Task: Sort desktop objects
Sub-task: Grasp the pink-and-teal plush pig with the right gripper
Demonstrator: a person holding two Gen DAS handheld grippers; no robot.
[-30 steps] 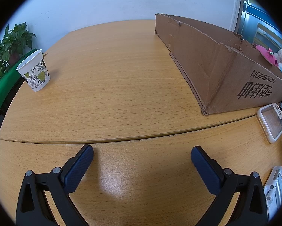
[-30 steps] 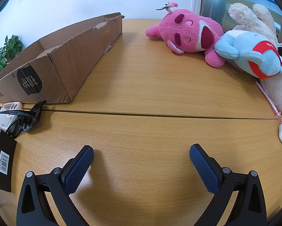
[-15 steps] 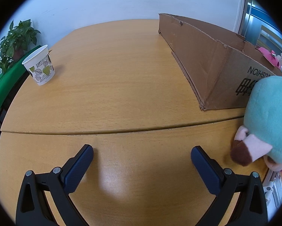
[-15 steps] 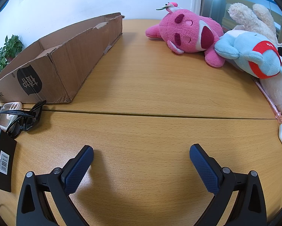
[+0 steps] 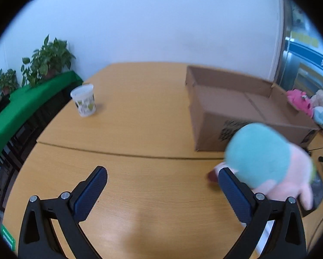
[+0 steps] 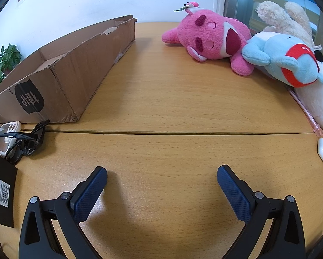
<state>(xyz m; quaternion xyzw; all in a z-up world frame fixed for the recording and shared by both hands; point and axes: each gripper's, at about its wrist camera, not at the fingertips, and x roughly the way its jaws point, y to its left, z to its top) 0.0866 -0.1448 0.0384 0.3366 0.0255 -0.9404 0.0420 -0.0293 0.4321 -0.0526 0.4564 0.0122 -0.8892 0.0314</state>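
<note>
**Both claws open and empty over the counter**

Your left claw (image 5: 162, 178) is spread wide with nothing between its pads, hovering above the wooden counter (image 5: 139, 125). A blurred teal and pink soft toy (image 5: 267, 161) sits just beside its right finger, in front of the near end of the open cardboard box (image 5: 232, 103). A paper cup (image 5: 84, 100) stands upright well to the left, near the counter's edge.

Your right claw (image 6: 162, 178) is just as wide open and holds nothing. Ahead to the right, a pink plush (image 6: 211, 36) and a blue plush (image 6: 288, 61) lie touching each other. To the left, black sunglasses (image 6: 25, 142) rest near the box end, beside a dark packet (image 6: 1, 188).
</note>
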